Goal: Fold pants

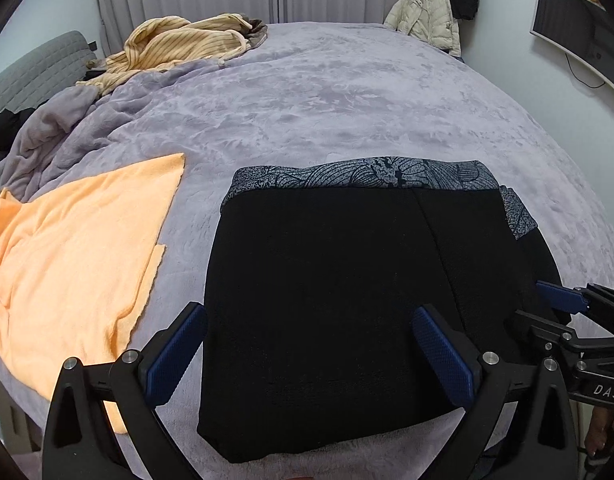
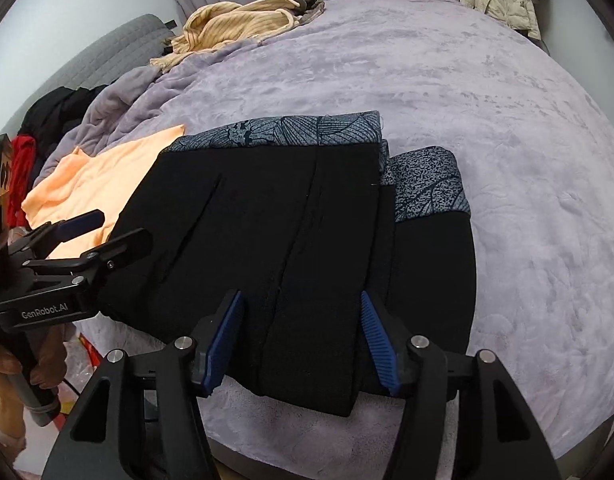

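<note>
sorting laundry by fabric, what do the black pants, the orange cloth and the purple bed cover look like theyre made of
Black pants: matte knit, probably jersey; no sheen, printed grey leaf waistband. Orange cloth: thin, soft, slightly fuzzy, maybe microfibre or terry; raw-looking edge. Purple bed cover: plush fleece or velvet; the nap shows light and dark brush marks.

Soft even light, fisheye-warped edges

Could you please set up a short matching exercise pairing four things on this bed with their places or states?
Things:
1. black pants
2. orange towel
3. yellow striped garment
4. left tool

Descriptions:
A. crumpled at the bed's far end
B. open over the pants' near edge
C. folded, patterned waistband facing away
D. spread flat, left of the pants

Pairs: 1-C, 2-D, 3-A, 4-B
</note>
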`<action>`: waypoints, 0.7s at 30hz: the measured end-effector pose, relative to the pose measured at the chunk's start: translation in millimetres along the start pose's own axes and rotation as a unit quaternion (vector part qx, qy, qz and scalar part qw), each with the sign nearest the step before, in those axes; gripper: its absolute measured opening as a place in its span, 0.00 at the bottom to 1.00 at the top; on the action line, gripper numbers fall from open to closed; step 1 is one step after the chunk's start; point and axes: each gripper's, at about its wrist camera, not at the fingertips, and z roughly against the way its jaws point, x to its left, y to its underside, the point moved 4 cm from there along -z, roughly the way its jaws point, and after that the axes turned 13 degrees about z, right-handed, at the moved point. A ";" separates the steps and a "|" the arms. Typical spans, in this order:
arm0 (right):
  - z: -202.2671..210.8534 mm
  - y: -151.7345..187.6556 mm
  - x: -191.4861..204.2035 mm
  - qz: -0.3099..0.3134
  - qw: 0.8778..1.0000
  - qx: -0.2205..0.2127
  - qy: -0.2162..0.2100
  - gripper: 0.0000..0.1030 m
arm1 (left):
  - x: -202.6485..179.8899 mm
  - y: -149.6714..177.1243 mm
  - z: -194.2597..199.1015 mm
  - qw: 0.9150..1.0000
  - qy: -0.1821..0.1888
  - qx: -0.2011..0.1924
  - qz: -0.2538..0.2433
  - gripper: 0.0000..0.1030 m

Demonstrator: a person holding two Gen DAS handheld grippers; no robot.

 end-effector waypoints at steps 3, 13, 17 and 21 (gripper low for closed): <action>5.0 1.7 1.2 -0.004 1.000 -0.006 0.007 0.61 | -1.3 4.0 2.0 1.000 -0.004 0.002 -0.001 1.00; 24.5 14.2 -1.2 -0.038 0.999 0.000 0.003 0.74 | 6.3 13.2 7.4 1.000 -0.023 -0.003 0.009 1.00; 28.8 16.9 -0.4 -0.043 0.999 0.007 0.005 0.79 | 10.3 13.6 8.7 1.000 -0.008 0.009 0.028 1.00; 34.4 18.0 -3.5 -0.062 0.998 0.020 0.009 0.81 | 5.3 12.9 19.5 1.000 -0.001 0.005 0.023 1.00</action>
